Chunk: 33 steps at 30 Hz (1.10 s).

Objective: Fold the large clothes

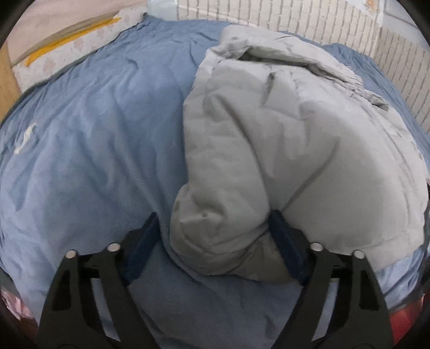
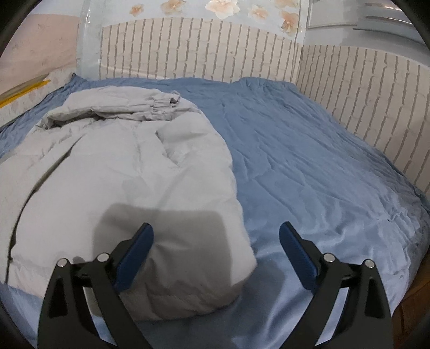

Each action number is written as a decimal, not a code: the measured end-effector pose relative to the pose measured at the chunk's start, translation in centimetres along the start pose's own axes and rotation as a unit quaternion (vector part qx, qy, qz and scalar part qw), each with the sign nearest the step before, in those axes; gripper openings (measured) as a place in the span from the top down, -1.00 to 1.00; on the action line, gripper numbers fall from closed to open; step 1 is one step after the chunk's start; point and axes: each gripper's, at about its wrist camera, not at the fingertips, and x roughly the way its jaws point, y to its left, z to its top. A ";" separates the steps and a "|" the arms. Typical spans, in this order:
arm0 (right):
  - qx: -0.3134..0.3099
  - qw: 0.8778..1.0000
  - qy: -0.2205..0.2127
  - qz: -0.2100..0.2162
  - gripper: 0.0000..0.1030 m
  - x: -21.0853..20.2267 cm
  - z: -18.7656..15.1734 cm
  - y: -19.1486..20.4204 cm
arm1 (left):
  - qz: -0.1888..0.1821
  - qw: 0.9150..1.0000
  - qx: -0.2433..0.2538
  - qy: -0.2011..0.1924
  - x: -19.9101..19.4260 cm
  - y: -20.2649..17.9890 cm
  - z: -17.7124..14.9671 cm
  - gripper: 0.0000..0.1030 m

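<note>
Showing, in the left wrist view: grey padded jacket (image 1: 282,150) lying on the blue bedsheet (image 1: 94,128), bulk spreading up and to the right, collar end bunching towards the brick-pattern wall panel (image 1: 268,18)

Straddling the jacket's near corner with the left gripper (image 1: 212,228): fingers fairly wide, right pad (image 1: 282,236) pressing into a crease of the padding, left pad (image 1: 145,236) resting on the sheet just beside the cloth; a thick lobe of jacket sitting between them, not pinched yet; probably placing the jaws around the corner so as to grip it for a fold

Revealing here only: the crease where the pad is digging in, a white mark on the sheet far left, yellow strip (image 1: 72,37) along the bed's far edge

Showing, in the right wrist view: same jacket (image 2: 121,166) occupying the left half of the bed, bare sheet (image 2: 322,161) to the right

Hovering with the right gripper (image 2: 216,236) at the jacket's near right corner: fingers spread wide, nothing clamped, left pad (image 2: 139,249) over the cloth, right pad (image 2: 293,249) over sheet; likely lining up on the matching corner

Revealing here only: the whole right edge of the jacket, the spare sheet beside it, floral wallpaper (image 2: 215,8) above the panel; left gripper not appearing
</note>
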 end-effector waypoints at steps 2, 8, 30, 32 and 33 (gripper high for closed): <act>-0.002 1.000 0.002 0.006 -0.84 -0.2 -0.1 -0.5 | 0.006 1.000 0.011 -0.005 0.0 -0.5 0.3 -0.55; 0.030 0.995 0.057 0.070 -0.82 1.1 -1.5 -1.9 | -0.021 1.000 -0.013 0.008 2.1 0.4 0.5 -0.86; 0.068 0.977 0.071 0.189 0.72 0.2 0.5 -1.4 | -0.073 0.996 0.005 0.042 1.5 1.4 2.1 -0.06; 0.066 0.977 0.080 0.184 0.72 0.6 0.3 -1.0 | -0.080 0.996 0.002 0.045 1.4 1.6 2.5 0.11; 0.065 0.978 0.080 0.182 0.72 0.5 0.3 -0.8 | -0.082 0.996 0.002 0.045 1.1 1.5 2.8 0.27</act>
